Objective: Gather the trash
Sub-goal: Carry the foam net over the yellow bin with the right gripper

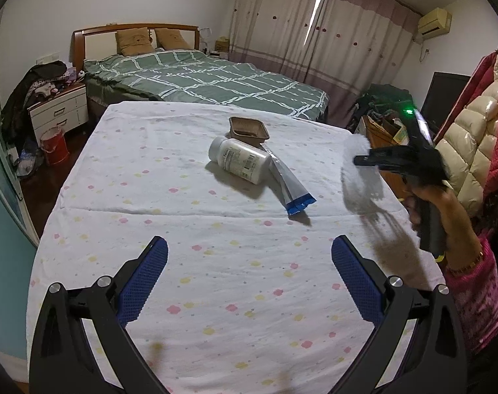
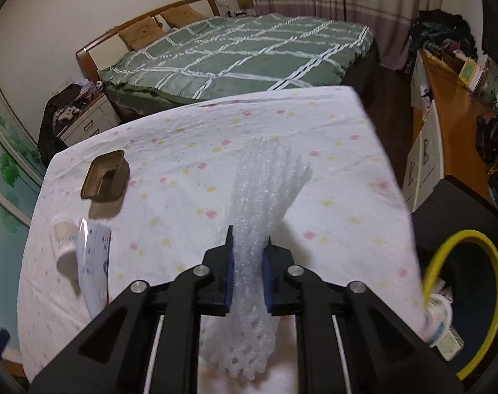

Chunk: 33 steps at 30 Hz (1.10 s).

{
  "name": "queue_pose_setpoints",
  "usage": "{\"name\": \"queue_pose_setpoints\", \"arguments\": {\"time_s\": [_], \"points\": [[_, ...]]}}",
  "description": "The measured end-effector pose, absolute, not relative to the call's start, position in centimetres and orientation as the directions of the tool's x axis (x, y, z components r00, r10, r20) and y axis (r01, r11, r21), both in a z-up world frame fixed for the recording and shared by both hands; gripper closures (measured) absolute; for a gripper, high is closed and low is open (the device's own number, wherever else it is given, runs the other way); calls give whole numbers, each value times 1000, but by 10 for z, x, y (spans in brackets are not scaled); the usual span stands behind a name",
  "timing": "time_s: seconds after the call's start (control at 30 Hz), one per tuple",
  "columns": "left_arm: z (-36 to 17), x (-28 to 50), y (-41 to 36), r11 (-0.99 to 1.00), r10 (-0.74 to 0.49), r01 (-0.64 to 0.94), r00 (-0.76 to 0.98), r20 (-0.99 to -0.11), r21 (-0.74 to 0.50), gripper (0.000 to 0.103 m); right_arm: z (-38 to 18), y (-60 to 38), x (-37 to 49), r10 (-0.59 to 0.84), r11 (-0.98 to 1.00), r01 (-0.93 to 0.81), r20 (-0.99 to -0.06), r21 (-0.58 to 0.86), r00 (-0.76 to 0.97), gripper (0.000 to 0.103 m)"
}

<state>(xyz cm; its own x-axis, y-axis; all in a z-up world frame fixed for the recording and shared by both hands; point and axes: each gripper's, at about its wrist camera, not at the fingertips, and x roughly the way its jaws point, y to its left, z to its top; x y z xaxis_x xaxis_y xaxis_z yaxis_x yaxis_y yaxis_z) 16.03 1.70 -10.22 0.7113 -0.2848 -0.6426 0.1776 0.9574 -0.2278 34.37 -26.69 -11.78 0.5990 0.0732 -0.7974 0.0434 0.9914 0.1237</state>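
Note:
My right gripper (image 2: pixel 248 256) is shut on a white foam net sleeve (image 2: pixel 265 190) and holds it above the table's right side; it also shows blurred in the left wrist view (image 1: pixel 360 167), with the right gripper (image 1: pixel 364 160) beside it. My left gripper (image 1: pixel 249 256) is open and empty over the near part of the table. A white pill bottle (image 1: pixel 239 159) lies on its side mid-table. A silver and blue tube (image 1: pixel 290 187) lies next to it. A brown tray (image 1: pixel 249 128) sits behind them. In the right wrist view the brown tray (image 2: pixel 106 177), bottle (image 2: pixel 63 233) and tube (image 2: pixel 93 262) are at the left.
The table has a white floral cloth (image 1: pixel 183 229). A yellow-rimmed trash bin (image 2: pixel 469 302) with some trash in it stands below the table's right edge. A green bed (image 1: pixel 209 78) is behind the table. A wooden desk (image 2: pixel 452 105) is at the right.

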Motion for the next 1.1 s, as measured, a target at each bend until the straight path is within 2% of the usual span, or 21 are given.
{"name": "queue_pose_setpoints", "arguments": {"time_s": [0.47, 0.97, 1.1], "points": [[-95, 165, -26, 949, -313, 247, 697, -645, -194, 5, -103, -348, 256, -28, 985, 145, -748, 91, 663, 89], [-100, 180, -78, 936, -334, 316, 660, -673, -154, 5, -146, -483, 207, -169, 909, 402, -785, 111, 597, 89], [-103, 187, -85, 936, -332, 319, 655, -679, -150, 5, -158, -501, 206, -188, 896, 433, -798, 100, 573, 84]]}}
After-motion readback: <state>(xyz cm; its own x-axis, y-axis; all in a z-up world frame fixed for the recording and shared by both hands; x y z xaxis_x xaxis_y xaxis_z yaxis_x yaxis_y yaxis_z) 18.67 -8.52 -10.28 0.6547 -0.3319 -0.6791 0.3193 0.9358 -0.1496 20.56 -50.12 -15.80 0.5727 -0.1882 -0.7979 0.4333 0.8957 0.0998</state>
